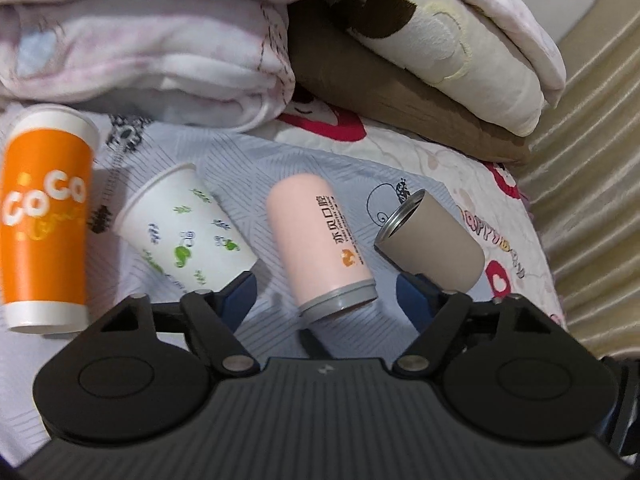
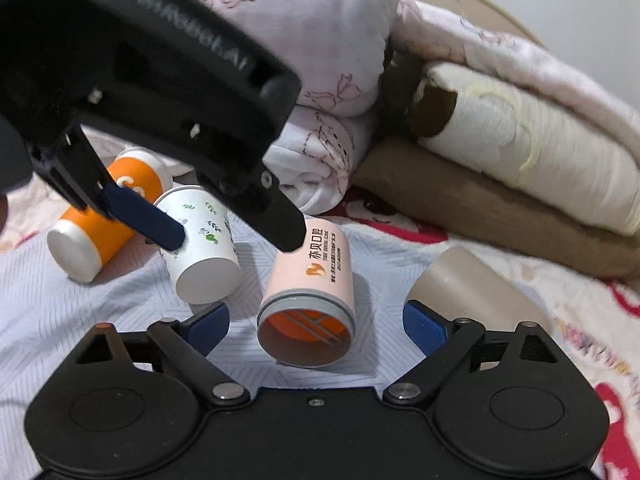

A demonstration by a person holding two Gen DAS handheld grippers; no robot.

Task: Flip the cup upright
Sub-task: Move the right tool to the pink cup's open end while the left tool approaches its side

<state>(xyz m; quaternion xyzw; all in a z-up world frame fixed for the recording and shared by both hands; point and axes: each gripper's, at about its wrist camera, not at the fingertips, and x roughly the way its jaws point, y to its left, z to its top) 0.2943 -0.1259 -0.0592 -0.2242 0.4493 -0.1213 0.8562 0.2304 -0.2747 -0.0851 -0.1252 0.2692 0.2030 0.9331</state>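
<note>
Several cups lie on their sides on a bed. A pink cup [image 1: 320, 240] with a grey rim lies in the middle, its mouth toward me; it also shows in the right wrist view [image 2: 316, 276]. My left gripper [image 1: 324, 292] is open above it, fingers either side. My right gripper [image 2: 316, 320] is open just in front of the pink cup's mouth. A white leaf-print paper cup [image 1: 188, 224] lies to its left, an orange cup [image 1: 44, 232] farther left, and a taupe metal-rimmed cup [image 1: 432, 244] to the right. In the right wrist view the left gripper [image 2: 236, 236] hangs open over the white cup [image 2: 204, 256].
Folded pink, cream and brown blankets [image 1: 160, 48] are piled behind the cups. A bottle brush [image 1: 112, 184] lies between the orange and white cups. The patterned bedsheet [image 1: 440, 168] ends at a ribbed beige edge [image 1: 592, 160] on the right.
</note>
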